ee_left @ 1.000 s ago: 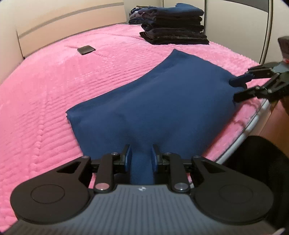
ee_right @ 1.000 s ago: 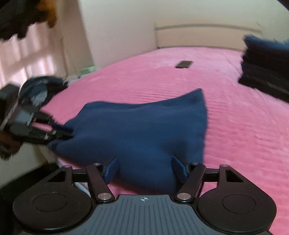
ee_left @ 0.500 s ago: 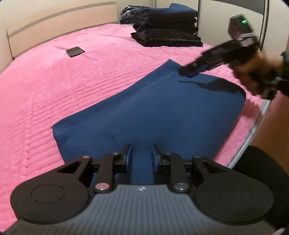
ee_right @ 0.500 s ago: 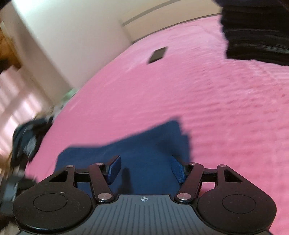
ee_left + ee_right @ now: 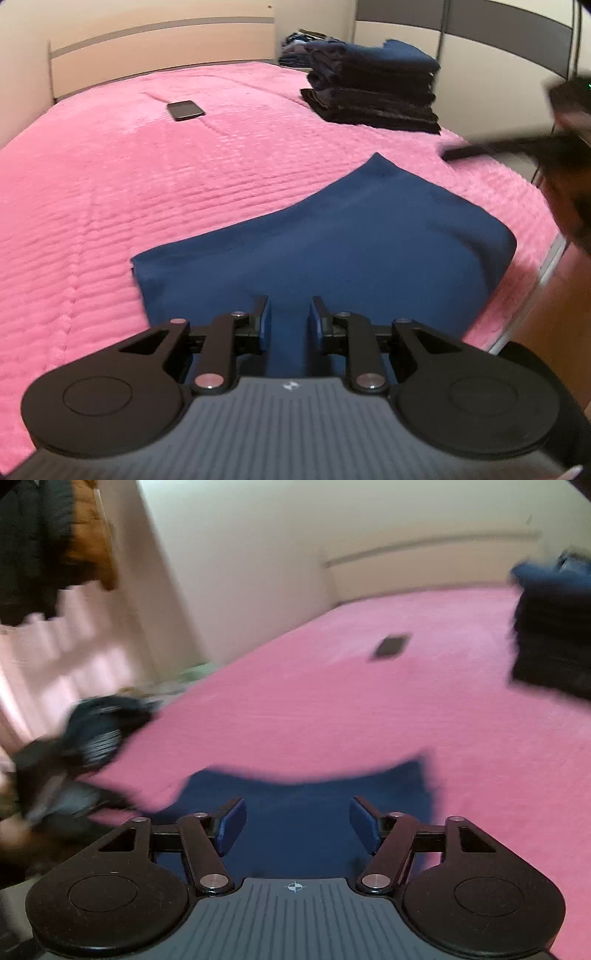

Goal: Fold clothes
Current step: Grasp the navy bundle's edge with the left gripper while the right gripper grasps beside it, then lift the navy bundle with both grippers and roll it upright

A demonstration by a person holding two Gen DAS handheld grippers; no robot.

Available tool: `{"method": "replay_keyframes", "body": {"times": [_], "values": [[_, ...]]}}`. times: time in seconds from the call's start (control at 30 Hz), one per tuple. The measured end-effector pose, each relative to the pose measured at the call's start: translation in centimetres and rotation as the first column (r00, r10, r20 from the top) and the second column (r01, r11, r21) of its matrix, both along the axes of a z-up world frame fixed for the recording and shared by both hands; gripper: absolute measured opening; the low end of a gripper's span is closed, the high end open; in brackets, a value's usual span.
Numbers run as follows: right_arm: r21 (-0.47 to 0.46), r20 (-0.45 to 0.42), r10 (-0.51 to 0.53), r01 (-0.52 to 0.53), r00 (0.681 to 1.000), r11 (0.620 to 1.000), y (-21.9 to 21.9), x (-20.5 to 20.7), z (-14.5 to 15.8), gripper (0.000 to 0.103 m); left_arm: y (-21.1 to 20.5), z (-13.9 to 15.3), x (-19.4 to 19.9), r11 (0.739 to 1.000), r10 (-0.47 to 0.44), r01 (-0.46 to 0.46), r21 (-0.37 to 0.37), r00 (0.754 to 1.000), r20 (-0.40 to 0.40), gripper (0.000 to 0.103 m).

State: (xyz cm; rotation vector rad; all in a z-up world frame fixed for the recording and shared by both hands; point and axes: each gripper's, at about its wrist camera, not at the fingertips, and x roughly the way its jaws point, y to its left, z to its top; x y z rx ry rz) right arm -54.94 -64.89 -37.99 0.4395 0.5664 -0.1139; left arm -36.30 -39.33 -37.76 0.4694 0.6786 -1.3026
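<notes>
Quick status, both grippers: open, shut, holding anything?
Left gripper: shut on the near edge of the navy cloth.
Right gripper: open, holding nothing, above the navy cloth.

The dark navy blue fleece cloth point(image 5: 332, 258) I am folding lies spread flat on the pink ribbed bed cover point(image 5: 147, 184), close to the bed's near edge. It is already doubled into a rough four-sided shape, one corner pointing up the bed and a rounded folded corner to the right. Its near edge reaches between the fingers of my left hand-held gripper point(image 5: 289, 320). From my right camera the same cloth point(image 5: 295, 812) looks smooth though blurred.
</notes>
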Motion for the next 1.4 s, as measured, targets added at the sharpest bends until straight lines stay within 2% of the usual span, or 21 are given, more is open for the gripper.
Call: {"method": "replay_keyframes", "body": {"times": [0.07,0.17,0.27,0.33,0.4,0.5,0.53,0.57,0.63,0.67,0.73,0.9,0.93,0.97,1.0,1.1,1.17,1.23,1.3,1.33,1.4], "values": [[0.021,-0.027,0.011,-0.010,1.000,1.000,1.7,-1.2,-1.4,0.087,0.3,-1.0,-0.4,0.999,-0.012,0.011,0.034,1.000,0.024,0.023],[-0.072,-0.040,-0.033,0.030,0.999,0.997,3.3,-2.8,-1.4,0.088,1.1,-0.4,-0.9,0.999,0.000,-0.002,0.034,0.998,0.058,0.024],[-0.327,-0.081,0.026,-0.051,0.996,0.944,6.9,-3.1,0.7,0.088,2.3,1.0,-2.4,0.999,-0.029,0.026,0.023,0.987,0.161,0.036],[-0.475,-0.169,0.071,-0.144,0.983,0.868,8.9,-2.4,-0.1,0.088,3.1,1.4,-4.1,0.997,-0.081,0.077,0.025,0.967,0.241,0.040],[-0.595,-0.271,0.100,-0.249,0.957,0.764,10.7,-1.5,-1.4,0.088,3.6,1.4,-5.9,0.990,-0.143,0.139,0.035,0.939,0.313,0.043],[-0.720,-0.424,0.108,-0.406,0.899,0.563,13.3,-0.2,-3.3,0.087,4.0,0.4,-9.5,0.966,-0.254,0.248,0.073,0.864,0.435,0.045],[-0.733,-0.461,0.108,-0.447,0.881,0.513,13.8,0.3,-4.0,0.086,4.0,-0.1,-10.5,0.958,-0.282,0.274,0.086,0.837,0.469,0.047],[-0.736,-0.501,0.107,-0.488,0.859,0.469,14.1,0.9,-5.0,0.075,3.8,-0.6,-11.5,0.949,-0.308,0.300,0.100,0.811,0.497,0.050],[-0.736,-0.512,0.101,-0.496,0.853,0.461,13.9,1.6,-5.3,0.061,3.3,-1.6,-13.2,0.931,-0.351,0.342,0.126,0.753,0.556,0.054],[-0.735,-0.510,0.098,-0.492,0.855,0.466,13.7,1.9,-5.2,0.046,2.9,-2.2,-14.1,0.922,-0.372,0.360,0.145,0.715,0.592,0.056],[-0.734,-0.506,0.091,-0.484,0.858,0.477,13.4,2.5,-5.1,0.037,1.9,-3.4,-15.3,0.907,-0.401,0.376,0.189,0.636,0.659,0.058],[-0.730,-0.419,0.076,-0.386,0.905,0.565,13.3,1.4,-1.8,0.033,-0.4,-6.1,-16.6,0.899,-0.424,0.318,0.303,0.451,0.785,0.056],[-0.727,-0.408,0.075,-0.374,0.910,0.576,13.4,1.2,-1.6,0.033,-0.6,-6.3,-16.4,0.899,-0.425,0.304,0.315,0.435,0.794,0.051],[-0.724,-0.398,0.074,-0.362,0.915,0.588,13.6,1.0,-1.4,0.033,-0.8,-6.5,-16.3,0.900,-0.426,0.291,0.325,0.420,0.801,0.038],[-0.724,-0.397,0.073,-0.361,0.915,0.587,13.9,0.9,-1.7,0.033,-0.9,-6.8,-16.1,0.900,-0.427,0.278,0.335,0.406,0.808,0.035],[-0.743,-0.408,0.067,-0.374,0.910,0.555,14.9,0.8,-3.2,0.045,-1.1,-6.3,-15.4,0.899,-0.431,0.294,0.323,0.469,0.771,0.028],[-0.776,-0.413,0.053,-0.381,0.909,0.502,15.6,0.6,-4.0,0.066,-1.1,-6.0,-14.8,0.899,-0.433,0.306,0.313,0.512,0.742,0.026],[-0.799,-0.421,0.040,-0.392,0.906,0.455,15.8,0.7,-4.9,0.068,-1.2,-5.6,-14.3,0.899,-0.434,0.317,0.302,0.553,0.711,0.026],[-0.820,-0.429,0.027,-0.402,0.903,0.406,16.0,0.8,-5.8,0.068,-1.5,-4.5,-13.1,0.909,-0.414,0.322,0.264,0.635,0.653,0.026],[-0.830,-0.433,0.021,-0.407,0.901,0.382,16.1,0.8,-6.2,0.068,-1.7,-4.1,-12.7,0.912,-0.408,0.324,0.252,0.656,0.635,0.026],[-0.844,-0.444,0.004,-0.420,0.896,0.334,16.1,1.1,-7.0,0.068,-1.9,-3.8,-12.5,0.911,-0.410,0.329,0.247,0.669,0.620,0.026]]}}
